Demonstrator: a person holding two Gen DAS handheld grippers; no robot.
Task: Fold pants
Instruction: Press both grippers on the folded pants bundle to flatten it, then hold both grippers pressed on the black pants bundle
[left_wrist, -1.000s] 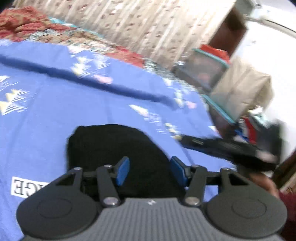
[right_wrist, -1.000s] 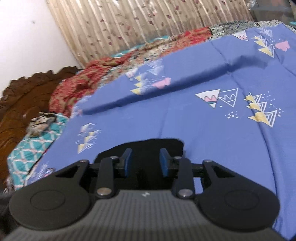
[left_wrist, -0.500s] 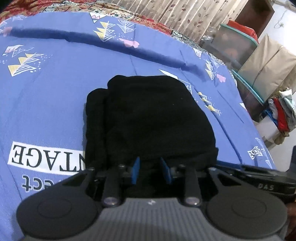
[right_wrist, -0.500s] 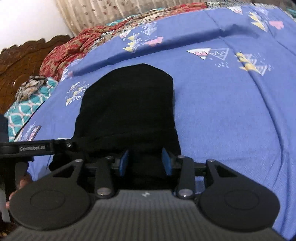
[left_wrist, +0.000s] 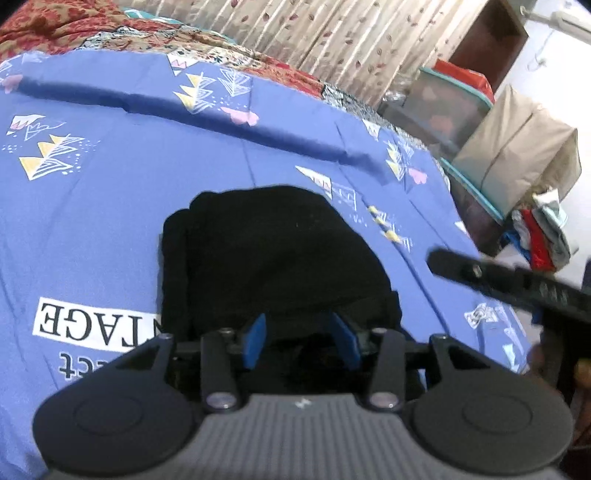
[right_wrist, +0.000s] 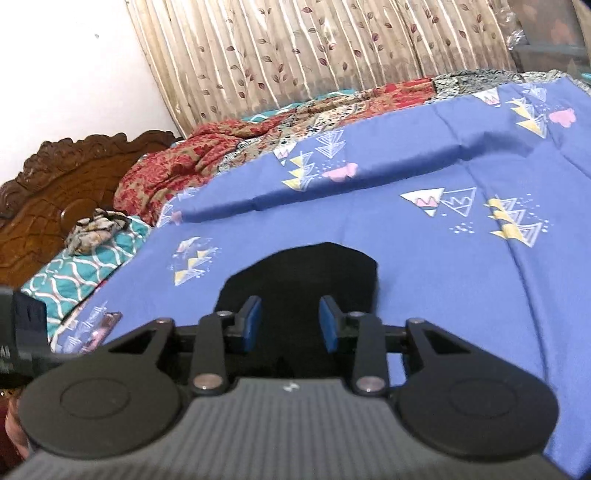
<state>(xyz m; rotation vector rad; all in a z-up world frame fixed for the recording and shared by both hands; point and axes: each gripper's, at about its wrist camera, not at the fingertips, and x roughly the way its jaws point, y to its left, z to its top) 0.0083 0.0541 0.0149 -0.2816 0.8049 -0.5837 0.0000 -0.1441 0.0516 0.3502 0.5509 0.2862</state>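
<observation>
While the black pants (left_wrist: 269, 254) lie folded into a compact bundle on the blue bedsheet (left_wrist: 110, 192), the left hand-held gripper (left_wrist: 301, 341) hangs at their near edge with its blue pads (left_wrist: 255, 338) apart; its jaws have just been opening, and the dark cloth sits between and under them without being pinched (the near fold bulges up just ahead of the pads). To its right, well clear of the bundle, the right hand-held gripper (left_wrist: 517, 284) reaches in as a blurred black bar. From the right wrist view, the right hand-held gripper (right_wrist: 290, 323) also has its pads separated, though its jaws have just been closing; the pants (right_wrist: 314, 273) stretch ahead of and below it, untouched by either pad. Beyond both, a patterned red quilt (right_wrist: 207, 166) lies against a leaf-print curtain (right_wrist: 314, 51), with a carved wooden headboard (right_wrist: 55, 184) off to the left
</observation>
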